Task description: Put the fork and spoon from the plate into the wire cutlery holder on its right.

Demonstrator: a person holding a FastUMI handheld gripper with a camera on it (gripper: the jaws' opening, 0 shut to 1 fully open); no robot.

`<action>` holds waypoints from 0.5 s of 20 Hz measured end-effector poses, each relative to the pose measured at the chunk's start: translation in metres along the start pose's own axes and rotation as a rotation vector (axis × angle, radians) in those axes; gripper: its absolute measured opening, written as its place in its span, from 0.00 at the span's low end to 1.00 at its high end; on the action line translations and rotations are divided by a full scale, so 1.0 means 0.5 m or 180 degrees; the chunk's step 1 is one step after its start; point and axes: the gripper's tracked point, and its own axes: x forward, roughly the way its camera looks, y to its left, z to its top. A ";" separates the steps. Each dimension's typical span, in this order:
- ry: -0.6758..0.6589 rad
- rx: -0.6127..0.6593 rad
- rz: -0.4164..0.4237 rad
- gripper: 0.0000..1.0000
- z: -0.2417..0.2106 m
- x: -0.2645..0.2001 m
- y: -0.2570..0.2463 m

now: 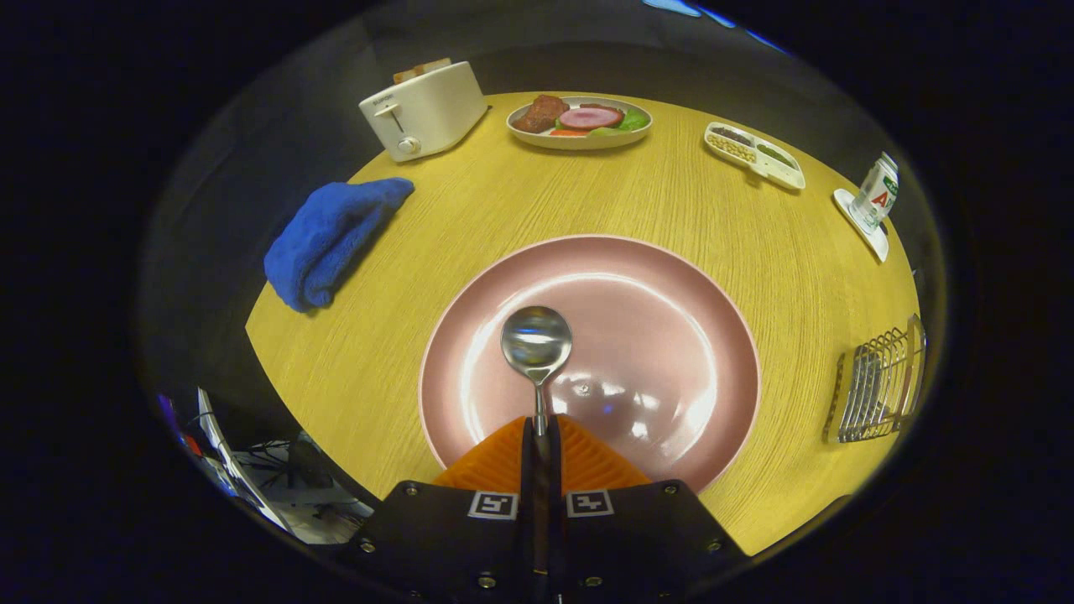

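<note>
Nearest the camera, the gripper [541, 432] is clenched on the thin handle of a spoon [537, 344], both ribbed fingers [495, 461] pressing against it from either side. Its polished metal bowl, oval and mirror-bright, sticks out just ahead of the fingertips, over the pink plate [671, 335]. That plate is wide, round and glossy, with soft highlights across its shallow well; besides the spoon above it, nothing else is visible on it. It sits on a round table [470, 218] with a pale yellow wood-grain top.

To the plate's right, near the table edge, stands the wire cutlery holder [881, 386], a rack of thin metal bars; what it contains cannot be made out. Left of the plate, a rumpled blue cloth [331, 239] of fuzzy fabric hangs partly over the table edge.

Farther off, a white toaster [424, 109] with rounded corners has slices of toast poking from its top. Beside it, a pale shallow dish [579, 122] carries meat pieces and green leaves. Rightwards, a white divided tray [755, 155] contains small grains or beans in separate compartments, and a can [874, 193] stands upright on a white coaster [860, 225].
</note>
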 end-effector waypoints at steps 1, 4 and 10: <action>-0.0035 0.0052 -0.0006 0.07 0.006 -0.007 -0.002; -0.0117 0.0188 0.0032 0.07 0.026 -0.020 -0.017; -0.0261 0.0493 0.0090 0.07 0.051 -0.057 -0.040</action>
